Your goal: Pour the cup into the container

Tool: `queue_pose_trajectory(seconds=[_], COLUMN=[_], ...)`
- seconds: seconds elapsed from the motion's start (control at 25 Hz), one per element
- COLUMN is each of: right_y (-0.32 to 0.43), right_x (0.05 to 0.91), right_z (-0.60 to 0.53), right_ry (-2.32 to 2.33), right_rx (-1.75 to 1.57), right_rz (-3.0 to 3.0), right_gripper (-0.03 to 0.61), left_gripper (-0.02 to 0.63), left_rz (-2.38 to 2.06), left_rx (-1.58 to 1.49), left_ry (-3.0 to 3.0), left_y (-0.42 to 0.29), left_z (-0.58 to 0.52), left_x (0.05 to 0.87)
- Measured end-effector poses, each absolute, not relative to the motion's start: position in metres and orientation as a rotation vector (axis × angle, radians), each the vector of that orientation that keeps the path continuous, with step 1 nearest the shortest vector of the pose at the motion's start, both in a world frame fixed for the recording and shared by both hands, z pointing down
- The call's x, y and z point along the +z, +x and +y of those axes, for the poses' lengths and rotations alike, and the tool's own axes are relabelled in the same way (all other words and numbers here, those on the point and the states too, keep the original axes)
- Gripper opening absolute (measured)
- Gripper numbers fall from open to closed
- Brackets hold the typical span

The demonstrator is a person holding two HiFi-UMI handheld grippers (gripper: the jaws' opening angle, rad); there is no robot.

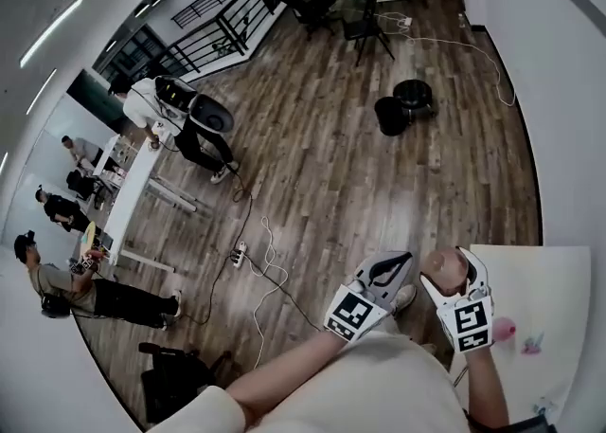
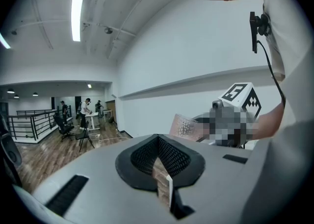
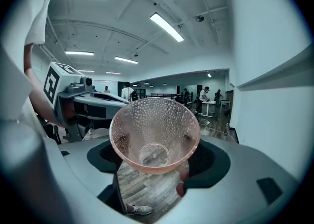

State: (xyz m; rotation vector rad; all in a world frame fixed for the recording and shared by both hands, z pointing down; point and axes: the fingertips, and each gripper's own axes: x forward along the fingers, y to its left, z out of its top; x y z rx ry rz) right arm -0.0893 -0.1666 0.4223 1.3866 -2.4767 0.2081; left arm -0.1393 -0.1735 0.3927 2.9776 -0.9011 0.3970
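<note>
My right gripper point(image 3: 157, 161) is shut on a clear pink dimpled cup point(image 3: 154, 132). The cup lies tilted on its side with its mouth toward the gripper's camera, and it looks empty. In the head view the cup point(image 1: 443, 270) sits in the right gripper point(image 1: 450, 265) at the edge of a white table point(image 1: 540, 275). My left gripper point(image 1: 393, 265) hovers just left of it over the wooden floor. Its jaws point(image 2: 159, 161) are shut with nothing between them. In the left gripper view the cup point(image 2: 188, 126) shows ahead to the right. I cannot make out a container.
A small pink thing point(image 1: 504, 330) and a coloured mark lie on the white table. On the floor are a power strip with cables point(image 1: 241, 253), two black round objects point(image 1: 402, 104) and a black chair point(image 1: 175, 374). People stand at a white desk point(image 1: 133, 194) at the left.
</note>
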Motion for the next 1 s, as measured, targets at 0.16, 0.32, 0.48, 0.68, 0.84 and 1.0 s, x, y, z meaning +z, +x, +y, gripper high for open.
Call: queue_pose_trajectory(seconds=[0.16,0.32,0.48,0.68,0.84,1.0], right_y=[-0.101,-0.111,-0.106,-0.096,-0.094,-0.087], right_x=[0.431,0.434,0.431,0.439,0.44,0.439], right_z=[-0.171,-0.175,-0.176,-0.172,-0.171,-0.174], right_ry=[1.354,1.331,1.331,1.357,1.362,1.378], right_rx=[0.189,0.187,0.179,0.194,0.202,0.2], right_rz=[-2.51,-2.531,-2.529,-2.512,-2.513,-2.51], right_gripper=[0.368,0.368,0.367,0.367,0.367,0.367], left_gripper=[0.009,0.009,0.009,0.009,0.009,0.009], left_rz=[-0.962,-0.996,-1.003,-0.976,-0.975,-0.975], left_rx=[0.4,0.409,0.4,0.407,0.412,0.416], left_ry=[2.968,2.963,2.961,2.962,2.962,2.964], left_y=[-0.152,-0.16,-0.156,-0.148,-0.146,-0.142], left_z=[-0.176,-0.18,-0.182,-0.179,-0.178,-0.181], left_x=[0.401,0.403,0.399,0.405,0.404,0.406])
